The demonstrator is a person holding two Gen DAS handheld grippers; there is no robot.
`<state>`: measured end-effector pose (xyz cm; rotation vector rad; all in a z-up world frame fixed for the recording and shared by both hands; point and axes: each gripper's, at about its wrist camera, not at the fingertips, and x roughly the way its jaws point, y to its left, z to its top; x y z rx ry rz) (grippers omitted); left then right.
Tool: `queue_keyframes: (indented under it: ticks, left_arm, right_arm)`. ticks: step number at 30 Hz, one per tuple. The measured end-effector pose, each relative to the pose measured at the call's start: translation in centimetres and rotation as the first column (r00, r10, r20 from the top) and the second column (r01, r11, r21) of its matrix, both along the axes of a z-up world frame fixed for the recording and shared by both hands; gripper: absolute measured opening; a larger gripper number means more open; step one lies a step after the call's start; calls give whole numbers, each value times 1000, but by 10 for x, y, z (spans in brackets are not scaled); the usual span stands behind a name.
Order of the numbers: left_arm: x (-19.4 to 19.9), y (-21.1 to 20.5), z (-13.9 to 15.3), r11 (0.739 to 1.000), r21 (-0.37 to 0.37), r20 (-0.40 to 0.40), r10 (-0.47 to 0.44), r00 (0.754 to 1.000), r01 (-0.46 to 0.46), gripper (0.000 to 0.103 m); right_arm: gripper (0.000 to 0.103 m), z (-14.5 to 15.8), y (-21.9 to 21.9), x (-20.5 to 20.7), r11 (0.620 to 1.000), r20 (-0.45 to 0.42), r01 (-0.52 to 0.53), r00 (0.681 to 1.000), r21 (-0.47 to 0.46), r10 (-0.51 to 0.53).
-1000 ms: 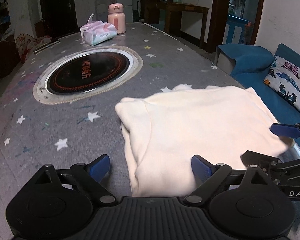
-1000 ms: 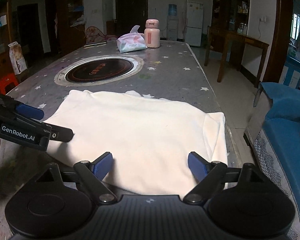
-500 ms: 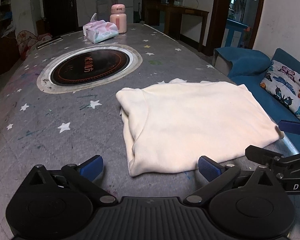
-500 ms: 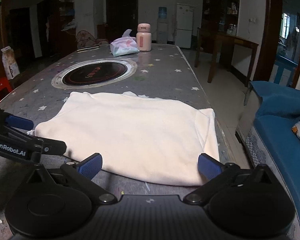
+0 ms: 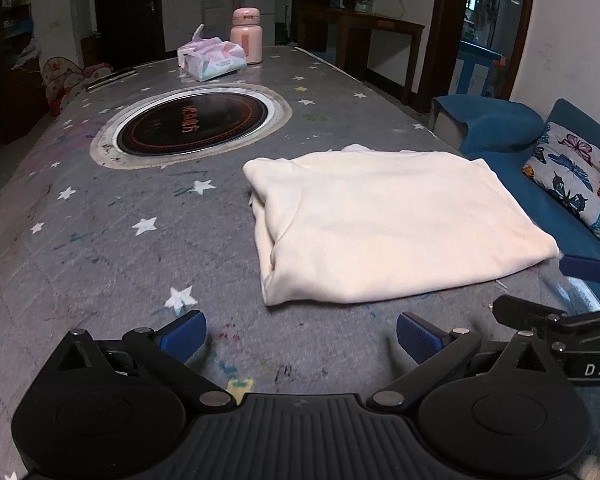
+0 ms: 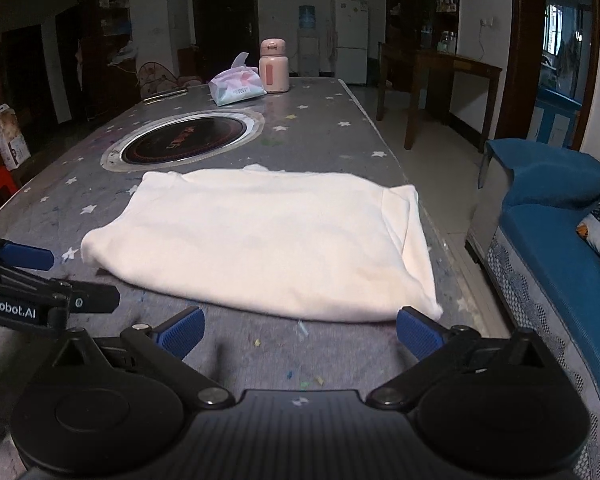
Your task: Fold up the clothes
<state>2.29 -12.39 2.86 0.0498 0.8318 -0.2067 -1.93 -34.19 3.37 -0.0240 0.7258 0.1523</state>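
A cream garment point(image 5: 384, 224) lies folded into a flat rectangle on the grey star-patterned table point(image 5: 100, 248), near its right edge. In the left wrist view my left gripper point(image 5: 300, 336) stands open just short of the garment's near edge, nothing between its blue pads. The right gripper's fingers point(image 5: 584, 270) show at that view's right side. In the right wrist view the same garment point(image 6: 268, 240) lies ahead of my right gripper point(image 6: 300, 334), which is open and empty, its right pad near the cloth's near corner. The left gripper's fingers point(image 6: 28, 258) reach in from the left.
A round black hotplate point(image 5: 192, 128) is set into the table beyond the garment. A tissue pack point(image 5: 214, 60) and a pink bottle point(image 5: 247, 40) stand at the far end. A blue sofa point(image 6: 560, 248) with a butterfly cushion point(image 5: 580, 176) runs along the table's right side.
Both grippers have drawn back from the garment, which earlier lay between their pads and now lies wholly ahead of them. The jaws stand a little wider. The garment stays flat.
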Motion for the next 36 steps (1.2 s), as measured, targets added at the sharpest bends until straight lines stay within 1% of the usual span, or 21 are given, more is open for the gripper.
queue_keyframes:
  ticks: [7,11,21,36]
  left_arm:
    - [-10,2,1,1000,-6,0,23,1000,-23,103]
    - [-15,2,0,999,5,1,34,999,-34,103]
    - [-23,0,-4,999,12,-2,32,999,-32,103]
    - [-35,-5,-4,1000,19,11,20,1000,-20,103]
  right_arm:
    - [103,-3,2,-10,999,-17,41,999,4,-41]
    - [103,-6,3,-13,999,-28,53,998,7,-53]
    - [103,-14,6,-18,999,-52,53,997,3,-53]
    - [103,-17,13,-25,999,-54,42,998,-11,-42]
